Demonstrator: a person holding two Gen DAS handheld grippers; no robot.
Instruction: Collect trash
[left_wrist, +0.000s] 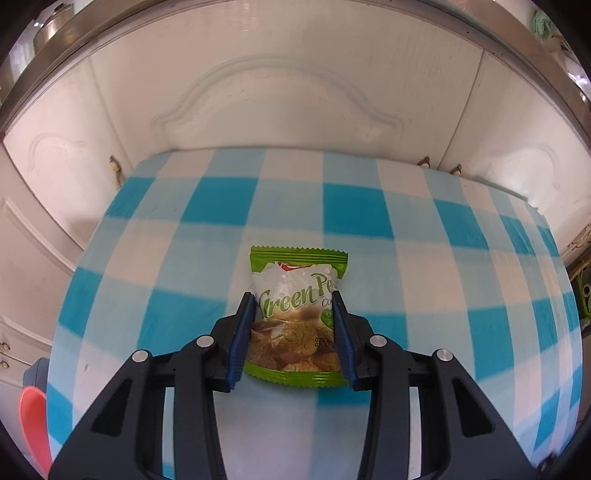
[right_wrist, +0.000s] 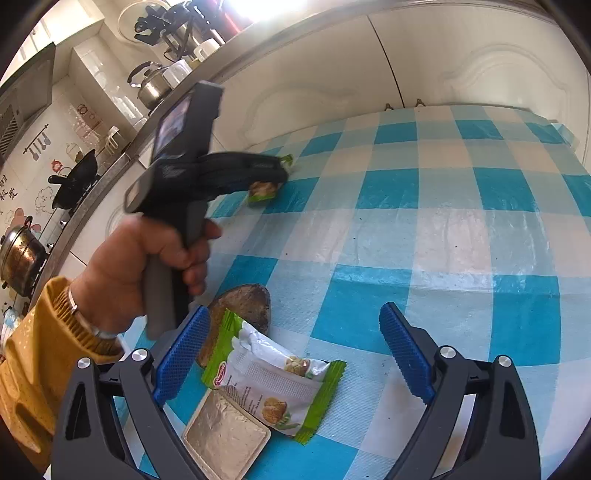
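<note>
Crinkly green foil is yielding as I am pinching the light, slippery snack packet (left_wrist: 295, 314) by its sides in my left gripper (left_wrist: 294, 328) on the checked tablecloth (left_wrist: 443, 258), while my right gripper (right_wrist: 295, 354) is hanging open over a second packet (right_wrist: 273, 380).

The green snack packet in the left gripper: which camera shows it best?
The left wrist view: the packet fills the middle, print readable, between the left gripper pads. The right wrist view shows only its ends past the gripper.
</note>
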